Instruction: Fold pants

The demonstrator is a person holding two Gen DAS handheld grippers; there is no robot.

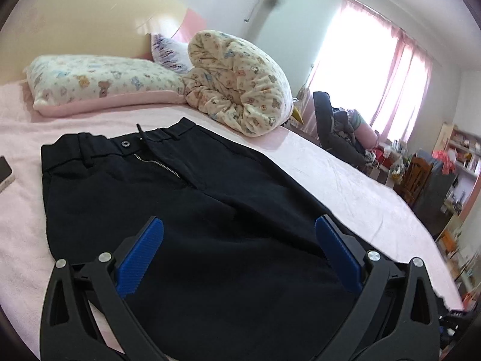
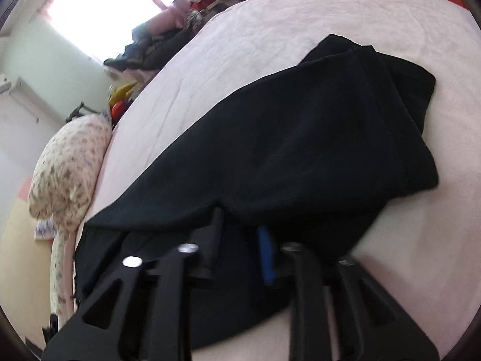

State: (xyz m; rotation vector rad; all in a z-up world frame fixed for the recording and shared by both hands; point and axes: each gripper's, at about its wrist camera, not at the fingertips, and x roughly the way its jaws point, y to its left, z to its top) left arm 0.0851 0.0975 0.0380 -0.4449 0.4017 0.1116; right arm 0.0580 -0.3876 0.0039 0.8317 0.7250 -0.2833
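Black pants (image 1: 186,198) lie flat on a pink bed (image 1: 330,174), waistband with button and open zipper toward the pillows. My left gripper (image 1: 239,225) hovers wide open above the thigh area, blue pads apart, holding nothing. In the right wrist view the pants (image 2: 300,138) show their legs, folded over toward the far end. My right gripper (image 2: 240,225) has its fingers close together with a fold of the black cloth draped over the tips; one blue pad (image 2: 266,255) shows beneath the fabric.
A bear-print pillow (image 1: 99,81) and a rolled bear-print quilt (image 1: 240,84) lie at the bed's head. A phone (image 1: 4,171) lies at the left edge. A chair piled with clothes (image 1: 339,129) and cluttered shelves (image 1: 460,156) stand beyond the bed.
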